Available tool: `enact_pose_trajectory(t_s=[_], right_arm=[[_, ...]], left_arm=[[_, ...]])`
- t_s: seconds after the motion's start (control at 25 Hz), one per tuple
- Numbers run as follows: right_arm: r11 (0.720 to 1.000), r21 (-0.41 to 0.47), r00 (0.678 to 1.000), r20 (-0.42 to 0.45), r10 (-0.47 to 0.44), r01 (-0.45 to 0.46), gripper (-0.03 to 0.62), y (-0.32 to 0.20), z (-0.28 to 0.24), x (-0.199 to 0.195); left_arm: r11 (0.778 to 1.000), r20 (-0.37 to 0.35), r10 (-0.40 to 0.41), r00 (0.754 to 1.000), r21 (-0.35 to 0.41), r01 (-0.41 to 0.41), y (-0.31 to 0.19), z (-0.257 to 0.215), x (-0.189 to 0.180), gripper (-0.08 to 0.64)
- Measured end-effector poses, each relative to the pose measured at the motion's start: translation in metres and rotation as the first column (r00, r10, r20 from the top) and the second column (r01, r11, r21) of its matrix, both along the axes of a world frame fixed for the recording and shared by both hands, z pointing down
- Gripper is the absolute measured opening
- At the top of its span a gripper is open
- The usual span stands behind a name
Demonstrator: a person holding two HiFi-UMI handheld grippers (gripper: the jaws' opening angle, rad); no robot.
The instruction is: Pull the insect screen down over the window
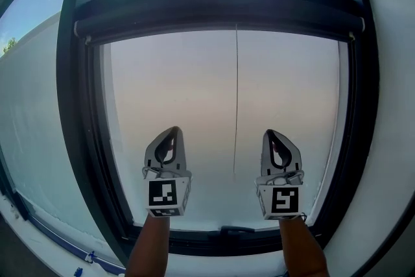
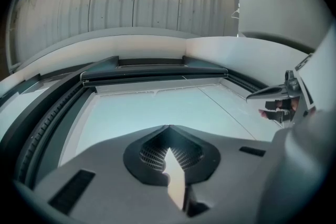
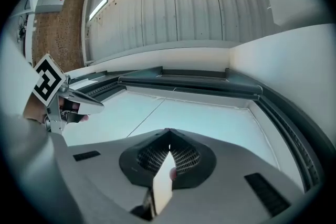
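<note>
Rounded dark screen housing (image 1: 220,6) across the top, thin cord (image 1: 236,100) at centre, smooth grey left gripper (image 1: 174,131) and right gripper (image 1: 270,134) below, both pressed together

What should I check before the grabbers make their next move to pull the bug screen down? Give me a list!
1. Left gripper empty: ok, shut with nothing between its jaws.
2. Right gripper empty: ok, also shut on nothing.
3. Jaws apart, ready to grab: not ok, both are closed.
4. Thin cord in view: ok, it hangs straight down between the two grippers, nearer the right one.
5. A gripper on the cord: not ok, both are apart from it.
6. Mesh pulled down below the dark bar up top: cannot tell, the pane there just looks hazy.
</note>
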State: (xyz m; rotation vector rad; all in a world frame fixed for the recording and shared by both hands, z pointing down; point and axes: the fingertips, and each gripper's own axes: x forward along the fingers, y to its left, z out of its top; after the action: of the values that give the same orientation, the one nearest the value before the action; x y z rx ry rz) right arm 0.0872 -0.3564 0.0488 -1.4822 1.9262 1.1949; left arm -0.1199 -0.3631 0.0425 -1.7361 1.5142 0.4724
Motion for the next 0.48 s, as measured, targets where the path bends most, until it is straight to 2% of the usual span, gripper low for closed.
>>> enact_pose_trajectory(t_s=[0.24,0.36,0.48], right_arm=[[0.997,0.072,1.000,0.004,-0.008,0.008,0.005,0.003,-0.036,-0.006],[0.992,0.126,1.000,-0.023,-0.001,0.003,0.005,0.007,-0.057,-0.014],[0.988,0.151,0.996,-0.073,0.047,-0.035,0.005,0.005,-0.076,-0.019]], left_arm=[[0.999,0.029,0.015,0.999,0.044,-0.017,-0.004,-0.031,0.013,0.002],[0.997,0.068,-0.026,0.997,0.068,0.022,-0.008,-0.046,0.019,0.002],[0.993,0.134,-0.082,0.988,0.091,0.070,-0.014,-0.063,0.026,0.002]])
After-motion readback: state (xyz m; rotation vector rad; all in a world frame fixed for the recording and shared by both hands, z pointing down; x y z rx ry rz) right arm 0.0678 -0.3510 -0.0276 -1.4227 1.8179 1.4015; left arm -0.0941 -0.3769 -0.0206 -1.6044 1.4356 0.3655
